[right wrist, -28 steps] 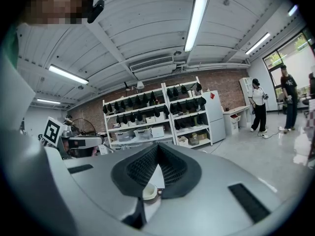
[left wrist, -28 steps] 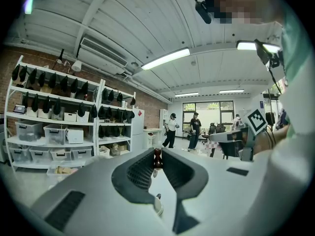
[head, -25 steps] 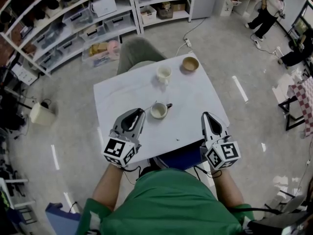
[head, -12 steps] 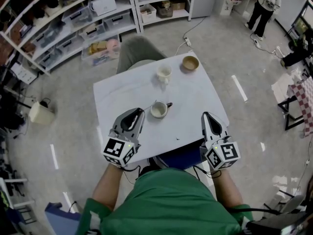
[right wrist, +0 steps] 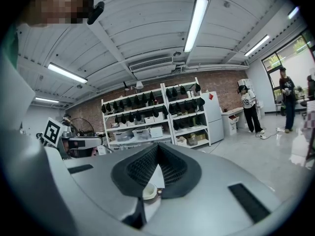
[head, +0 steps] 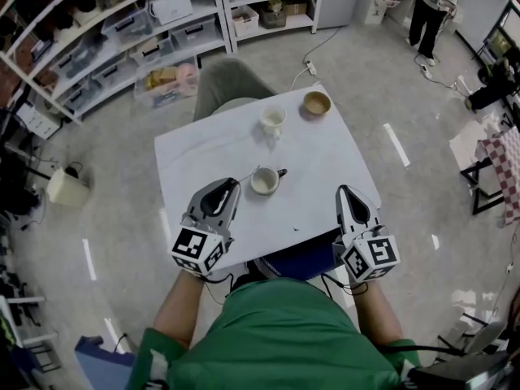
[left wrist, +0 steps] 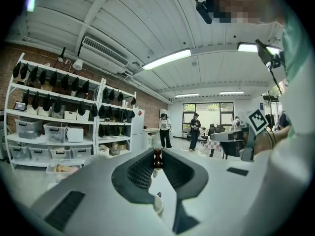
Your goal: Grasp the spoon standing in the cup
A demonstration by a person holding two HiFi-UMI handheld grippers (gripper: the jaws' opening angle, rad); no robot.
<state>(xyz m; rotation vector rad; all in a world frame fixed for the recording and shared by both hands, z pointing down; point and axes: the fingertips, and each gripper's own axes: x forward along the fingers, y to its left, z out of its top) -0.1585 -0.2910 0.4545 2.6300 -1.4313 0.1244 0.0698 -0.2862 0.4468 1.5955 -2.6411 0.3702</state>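
A white cup (head: 264,183) with a dark handle stands near the middle of the white table (head: 203,149). A thin spoon (head: 244,178) leans out of it to the left. My left gripper (head: 231,185) rests at the table's near edge, just left of the cup, shut with nothing in it. My right gripper (head: 344,192) lies at the near right edge, well away from the cup, also shut and empty. In the left gripper view the jaws (left wrist: 157,152) meet at the tips, and the cup (left wrist: 157,204) shows below them. The right gripper view shows closed jaws (right wrist: 157,145) above the cup (right wrist: 148,191).
A second cream cup (head: 272,120) and a wooden bowl (head: 316,104) stand at the table's far side. A grey chair (head: 231,84) is pushed up behind the table. Shelves with bins (head: 122,31) line the back wall. A person (head: 429,6) stands far right.
Both grippers, the cup and the spoon have stayed where they were. Only the person in the far right background has shifted a little.
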